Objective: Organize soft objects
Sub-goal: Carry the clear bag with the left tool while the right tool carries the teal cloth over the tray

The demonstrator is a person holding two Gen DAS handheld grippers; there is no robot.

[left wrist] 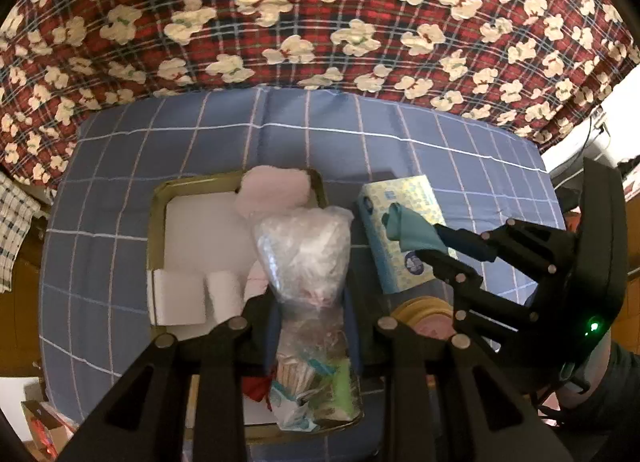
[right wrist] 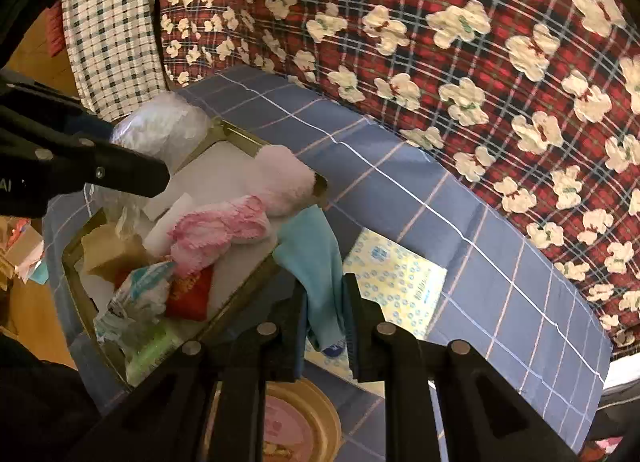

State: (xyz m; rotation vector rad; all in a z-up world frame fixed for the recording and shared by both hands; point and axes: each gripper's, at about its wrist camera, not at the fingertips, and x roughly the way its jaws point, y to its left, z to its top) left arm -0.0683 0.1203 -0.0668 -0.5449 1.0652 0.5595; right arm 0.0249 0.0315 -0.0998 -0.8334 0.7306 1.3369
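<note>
My left gripper [left wrist: 310,310] is shut on a clear plastic bag [left wrist: 304,254] and holds it over the gold-rimmed tray [left wrist: 158,198]. The bag also shows in the right wrist view [right wrist: 160,130]. My right gripper [right wrist: 326,310] is shut on a teal cloth [right wrist: 316,262], just right of the tray's rim [right wrist: 236,138] and above a yellow tissue pack [right wrist: 400,278]. In the left wrist view the right gripper [left wrist: 428,242] holds the teal cloth [left wrist: 408,228] over the tissue pack [left wrist: 400,198]. In the tray lie a pale pink fluffy item [left wrist: 276,190], a pink frilly cloth [right wrist: 220,230], white sponges [left wrist: 180,298], a red pouch [right wrist: 188,294] and wipes packets [right wrist: 136,298].
The tray sits on a blue checked cloth [left wrist: 120,166] over a low surface. A red plaid quilt with cream bears [left wrist: 320,22] lies behind. A round gold-rimmed tin [right wrist: 296,422] sits near my right gripper. A checked fabric [right wrist: 112,30] hangs at the left.
</note>
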